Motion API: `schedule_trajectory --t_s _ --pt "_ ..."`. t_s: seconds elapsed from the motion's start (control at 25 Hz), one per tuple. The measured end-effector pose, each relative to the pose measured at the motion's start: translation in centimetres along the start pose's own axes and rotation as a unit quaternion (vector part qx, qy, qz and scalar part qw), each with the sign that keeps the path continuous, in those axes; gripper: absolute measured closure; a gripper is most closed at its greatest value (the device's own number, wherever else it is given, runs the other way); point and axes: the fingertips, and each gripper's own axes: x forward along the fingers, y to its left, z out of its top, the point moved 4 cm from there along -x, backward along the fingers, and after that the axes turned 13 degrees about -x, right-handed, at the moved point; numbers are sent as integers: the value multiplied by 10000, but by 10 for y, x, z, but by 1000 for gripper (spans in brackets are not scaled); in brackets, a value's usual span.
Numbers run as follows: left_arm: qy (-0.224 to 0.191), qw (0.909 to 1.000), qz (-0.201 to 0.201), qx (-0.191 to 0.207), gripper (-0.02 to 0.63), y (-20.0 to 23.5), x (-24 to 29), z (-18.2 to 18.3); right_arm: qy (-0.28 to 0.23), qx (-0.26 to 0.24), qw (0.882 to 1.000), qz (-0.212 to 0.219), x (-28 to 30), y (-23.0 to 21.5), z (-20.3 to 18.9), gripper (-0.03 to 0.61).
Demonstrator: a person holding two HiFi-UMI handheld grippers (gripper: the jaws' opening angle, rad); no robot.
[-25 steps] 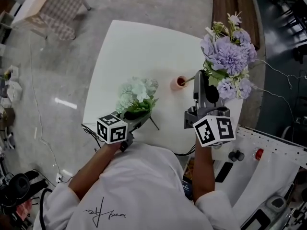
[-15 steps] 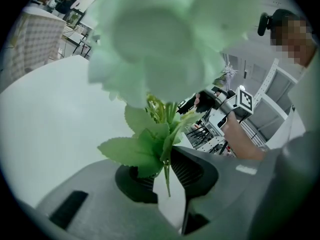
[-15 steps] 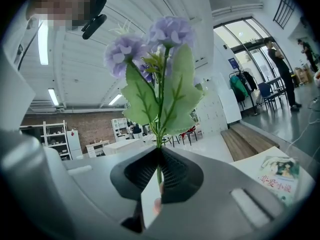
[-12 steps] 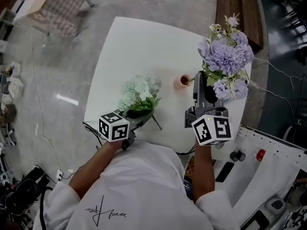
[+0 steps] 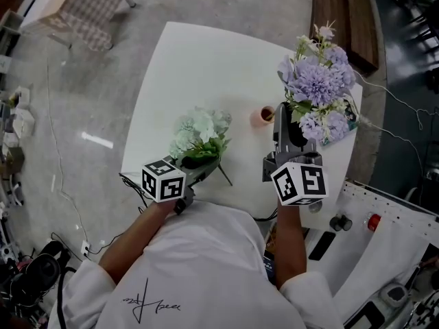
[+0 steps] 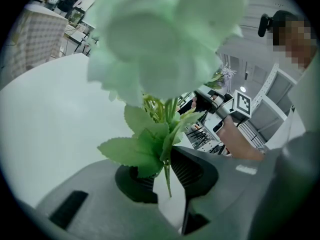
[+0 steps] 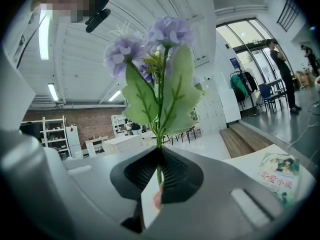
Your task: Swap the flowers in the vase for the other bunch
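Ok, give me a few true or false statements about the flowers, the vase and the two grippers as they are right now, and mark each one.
1. The right gripper is shut on the stem of the purple bunch. True.
2. The left gripper holds nothing. False: it is shut on the stem of the pale green bunch.
3. The pink vase lies tipped over on the floor. False: it stands on the white table, between the two bunches in the head view.
4. A book lies on the table near the purple bunch. True.
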Motion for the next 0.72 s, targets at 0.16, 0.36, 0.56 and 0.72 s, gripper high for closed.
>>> schedule_trajectory --t_s 0.16,0.36,0.56,0.72 --pt "-2 10000 -5 -10 531 0 -1 0 36 -35 10000 20 1 2 -5 557" --pt "22 10000 -17 15 531 0 -2 0 75 -72 9999 19 2 4 -9 557" --pt "40 10000 -22 6 531 1 -3 0 121 -49 9999 45 5 7 -15 555" --pt "50 10000 -13 -25 531 2 -2 -2 185 -54 9998 38 5 7 -22 555"
